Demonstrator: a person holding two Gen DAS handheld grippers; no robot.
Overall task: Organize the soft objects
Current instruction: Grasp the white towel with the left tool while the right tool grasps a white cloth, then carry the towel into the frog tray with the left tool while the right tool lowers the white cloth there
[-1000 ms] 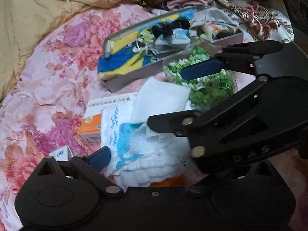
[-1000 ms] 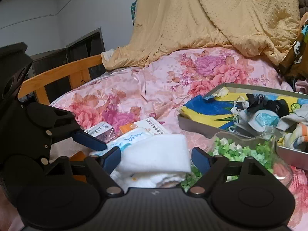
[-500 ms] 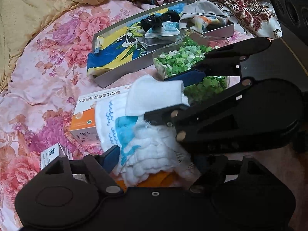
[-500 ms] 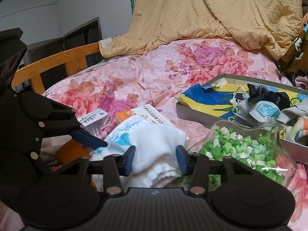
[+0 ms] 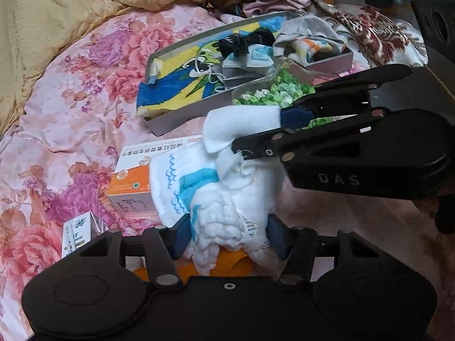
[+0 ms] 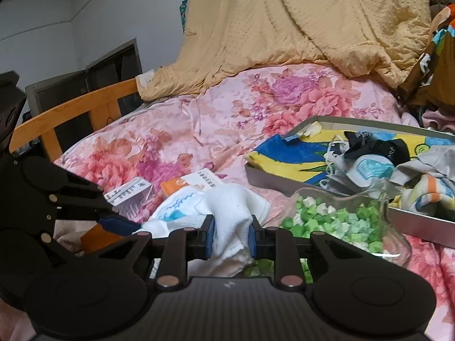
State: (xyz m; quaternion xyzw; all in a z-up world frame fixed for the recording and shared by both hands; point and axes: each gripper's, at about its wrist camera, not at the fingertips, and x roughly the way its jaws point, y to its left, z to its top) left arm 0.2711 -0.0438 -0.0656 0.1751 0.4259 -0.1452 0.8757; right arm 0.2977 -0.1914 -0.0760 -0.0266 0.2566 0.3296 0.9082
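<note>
A white quilted cloth [image 5: 227,207] with blue whale print lies bunched on the floral bedspread, over an orange box. My left gripper [image 5: 229,237] has its jaws closing, and both blue pads touch this cloth at its near end. On top rests a plain white towel [image 6: 230,213], squeezed into a ridge between the pads of my right gripper [image 6: 231,237], whose jaws are also closing. In the left wrist view the right gripper [image 5: 257,133] reaches in from the right and pinches the towel's [image 5: 241,125] edge. One of the left fingers [image 6: 119,224] shows at the left of the right wrist view.
A grey tray [image 5: 176,119] holds a blue-yellow cloth, socks and masks. A glass bowl of green paper stars [image 6: 341,221] stands beside the towel. An orange-white box [image 5: 130,182] and a small carton [image 5: 76,233] lie left. A yellow blanket [image 6: 312,22] and wooden bed rail [image 6: 71,110] lie behind.
Both pairs of jaws have narrowed. The right pads closed in on the white towel and bunched it up. The left pads came in against the whale-print cloth.
</note>
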